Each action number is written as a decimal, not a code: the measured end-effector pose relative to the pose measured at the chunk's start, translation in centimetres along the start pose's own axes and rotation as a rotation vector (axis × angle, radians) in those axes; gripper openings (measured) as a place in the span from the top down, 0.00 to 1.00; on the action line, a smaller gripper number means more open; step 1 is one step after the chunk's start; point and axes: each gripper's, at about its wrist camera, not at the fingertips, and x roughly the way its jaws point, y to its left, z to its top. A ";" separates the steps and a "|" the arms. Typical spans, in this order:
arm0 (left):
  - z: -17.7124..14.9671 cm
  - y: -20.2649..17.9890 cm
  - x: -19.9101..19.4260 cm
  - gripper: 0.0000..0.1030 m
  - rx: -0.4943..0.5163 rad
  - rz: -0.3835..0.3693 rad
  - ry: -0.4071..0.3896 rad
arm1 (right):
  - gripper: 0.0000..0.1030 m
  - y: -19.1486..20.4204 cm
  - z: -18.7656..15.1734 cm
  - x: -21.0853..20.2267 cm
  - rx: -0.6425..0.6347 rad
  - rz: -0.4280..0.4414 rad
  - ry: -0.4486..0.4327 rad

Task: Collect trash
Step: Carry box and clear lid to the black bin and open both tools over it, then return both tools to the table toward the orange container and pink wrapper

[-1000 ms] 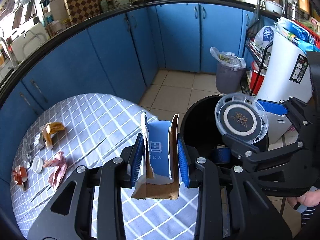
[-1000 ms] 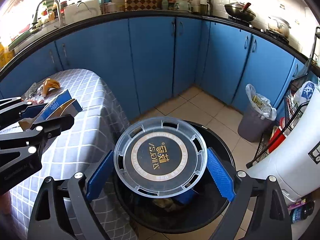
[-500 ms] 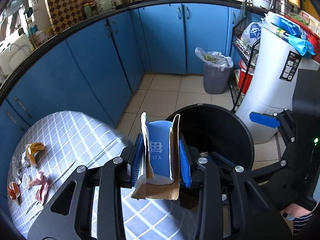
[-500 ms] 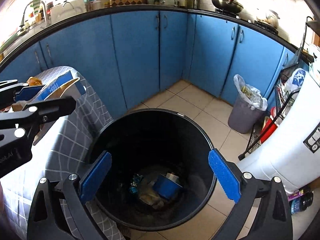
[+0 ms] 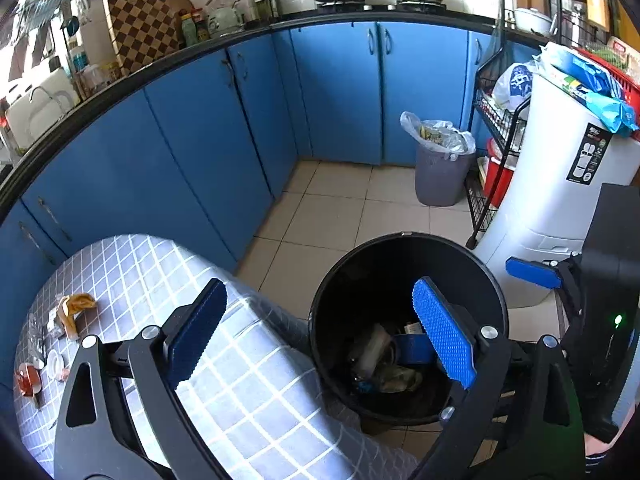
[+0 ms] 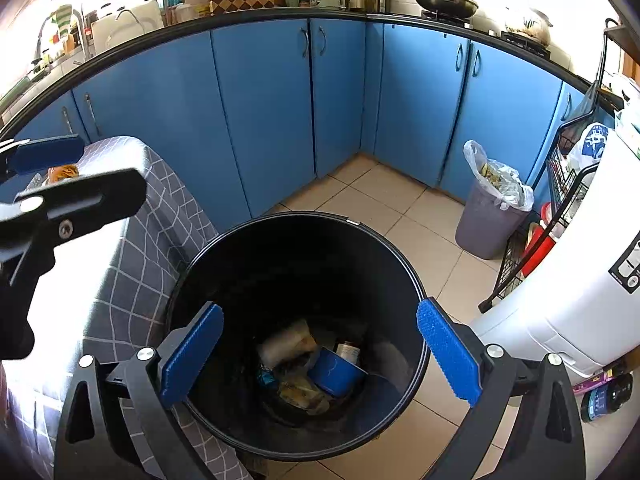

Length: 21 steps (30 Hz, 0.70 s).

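Two grippers, both spread wide with nothing between the blue pads. Left gripper (image 5: 320, 336) hangs over the near edge of the table and the rim of the black bin (image 5: 320, 344); one pad sits above the checked tablecloth (image 5: 248, 396), the other above the bin's mouth. Right gripper (image 6: 320, 354) hovers directly over the same bin (image 6: 404, 264), fingers straddling the opening. Bin stands on the tiled floor, pressed against the table's cloth-draped side. Inside at the bottom: a blue carton piece (image 6: 336, 372), a small tin (image 6: 347, 353), a pale crumpled wrapper (image 6: 286, 344) and some yellowish scraps; the rest of the pile is too dark to sort out. Trash still on the table, far corner, well apart from both grippers: an orange-brown wrapper (image 5: 74, 307), a small white round cap (image 5: 53, 359), a red-brown item (image 5: 27, 376) at the cloth's edge, plus clear plastic bits hard to make out. Grey lined wastebasket (image 5: 440, 174) stands against the blue cabinets, well apart from the black bin. Tall white appliance (image 5: 560, 200) just beside the bin on the right.
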 end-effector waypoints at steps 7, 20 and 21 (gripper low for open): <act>-1.3 2.5 -1.6 0.10 -0.034 0.015 0.000 | 0.08 1.9 1.0 -1.1 -0.025 0.004 -0.019; -5.3 10.5 -7.5 0.10 -0.128 0.114 -0.054 | 0.08 9.7 3.4 -4.2 -0.166 0.035 -0.066; -5.7 11.2 -7.8 0.10 -0.143 0.122 -0.052 | 0.08 10.8 3.5 -4.4 -0.184 0.043 -0.068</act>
